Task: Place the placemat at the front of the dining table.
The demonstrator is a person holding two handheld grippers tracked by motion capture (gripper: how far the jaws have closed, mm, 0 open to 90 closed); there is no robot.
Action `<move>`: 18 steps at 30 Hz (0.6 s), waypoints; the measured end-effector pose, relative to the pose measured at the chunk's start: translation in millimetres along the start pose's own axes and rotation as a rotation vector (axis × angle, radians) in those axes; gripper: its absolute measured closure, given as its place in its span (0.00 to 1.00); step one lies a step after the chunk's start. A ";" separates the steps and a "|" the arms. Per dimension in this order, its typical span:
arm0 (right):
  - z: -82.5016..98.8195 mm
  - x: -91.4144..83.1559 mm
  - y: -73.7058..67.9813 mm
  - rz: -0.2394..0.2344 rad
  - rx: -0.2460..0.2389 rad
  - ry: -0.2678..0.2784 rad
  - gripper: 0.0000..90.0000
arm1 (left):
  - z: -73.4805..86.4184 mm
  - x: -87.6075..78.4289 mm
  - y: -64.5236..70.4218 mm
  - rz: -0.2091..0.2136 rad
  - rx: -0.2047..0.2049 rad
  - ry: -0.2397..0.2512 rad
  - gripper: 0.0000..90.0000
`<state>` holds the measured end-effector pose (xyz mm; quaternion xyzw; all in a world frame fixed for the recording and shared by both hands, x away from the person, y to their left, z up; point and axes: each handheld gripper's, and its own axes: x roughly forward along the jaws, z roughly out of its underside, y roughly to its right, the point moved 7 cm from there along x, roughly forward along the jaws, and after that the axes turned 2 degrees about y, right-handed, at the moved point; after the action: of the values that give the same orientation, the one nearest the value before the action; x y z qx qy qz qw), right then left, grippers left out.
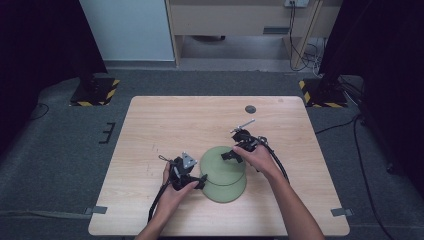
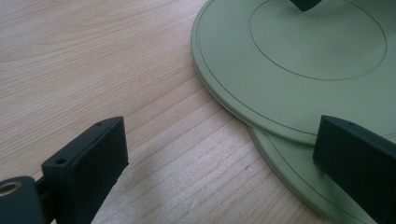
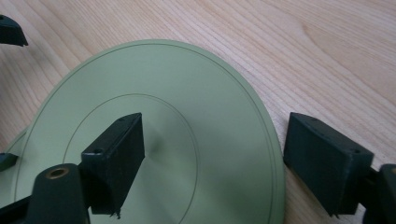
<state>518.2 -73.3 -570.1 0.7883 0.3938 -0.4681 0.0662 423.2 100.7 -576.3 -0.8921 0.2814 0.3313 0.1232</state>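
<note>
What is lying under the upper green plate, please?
Under the upper green plate lies a second green plate, shifted so its near edge sticks out. Below both is the wooden table. Most of the lower plate is covered, so anything on it cannot be seen.

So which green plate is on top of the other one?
The upper plate, lying farther from the person. Its rim overlaps the lower plate, which peeks out underneath on the near side. The right claw straddles the upper plate's edge.
</note>
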 end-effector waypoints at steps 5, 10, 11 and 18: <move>-0.3 0.4 -3.0 -0.006 -0.003 -0.005 0.25 | 0.0 0.6 -0.5 0.001 -0.003 0.000 0.02; -0.7 -2.0 -2.8 -0.006 0.003 0.000 0.26 | -0.3 0.8 -0.6 -0.001 -0.002 -0.001 0.01; -1.4 -3.3 -3.1 -0.007 0.007 0.006 0.26 | -0.3 0.9 -0.6 -0.002 -0.003 -0.001 0.01; -6.0 -15.9 -5.7 0.001 0.000 0.036 0.30 | -0.6 1.0 -0.8 -0.009 -0.001 -0.005 0.00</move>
<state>514.5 -75.4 -552.8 0.7969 0.3946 -0.4536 0.0591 424.6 100.6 -576.5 -0.8926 0.2768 0.3332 0.1251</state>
